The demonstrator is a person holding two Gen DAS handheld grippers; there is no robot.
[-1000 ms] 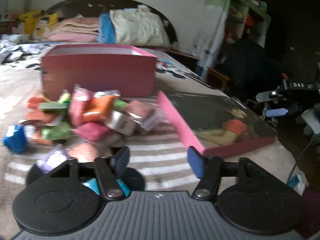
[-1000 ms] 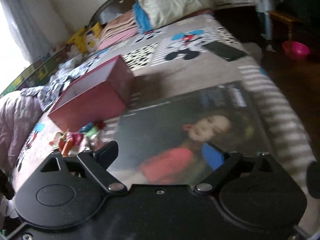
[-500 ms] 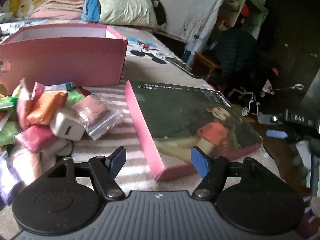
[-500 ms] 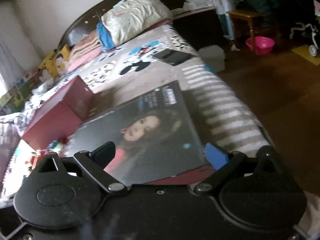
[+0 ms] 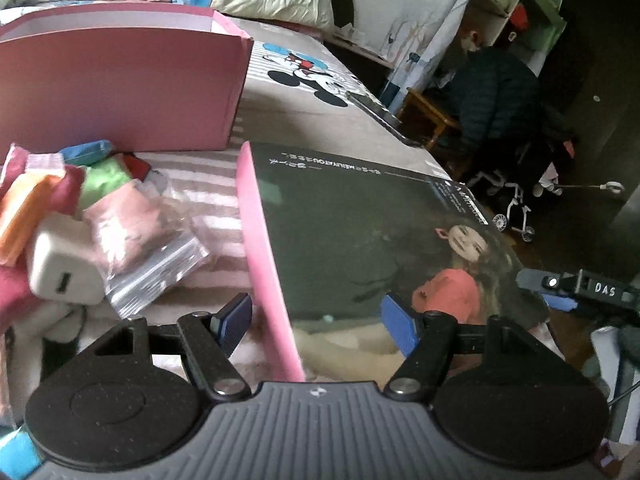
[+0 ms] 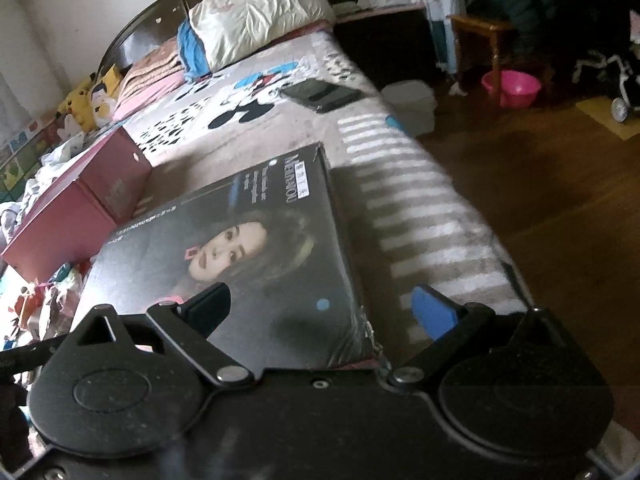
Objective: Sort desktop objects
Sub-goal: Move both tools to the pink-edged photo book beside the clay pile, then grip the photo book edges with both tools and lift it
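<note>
Blue-padded left gripper (image 5: 316, 320), jaws spread wide and holding nothing, straddles the near left corner of a large flat box lid with pink side walls and a dark glossy printed top showing a woman in an orange-red garment (image 5: 360, 232); the left pad sits outside the pink wall, the right pad above the printed face. Right gripper (image 6: 320, 312), likewise wide and empty, hangs over the lid's near right corner, its blue pad beyond the lid's edge above the striped bedcover (image 6: 420, 216). Lid: judged light, stiff cardboard, its glossy top likely slippery; the thin pink side wall looks the best hold, pinched at opposite sides since the piece is broad. Left of the lid, close beside its pink wall: a heap of small clear plastic bags of coloured soft material (image 5: 132, 216), judged light and yielding, slick film, plus a white plug-type charger block (image 5: 64, 268), hard and easily pinched across its flat faces. Behind the heap: an open pink cardboard box (image 5: 120, 88), its near corner close to the lid's far corner. Room: open bedcover beyond the lid; the bed's edge runs near the lid's right side with a wooden floor (image 6: 560, 200) below; a dark flat device (image 6: 320, 94) lies farther up the bed.
</note>
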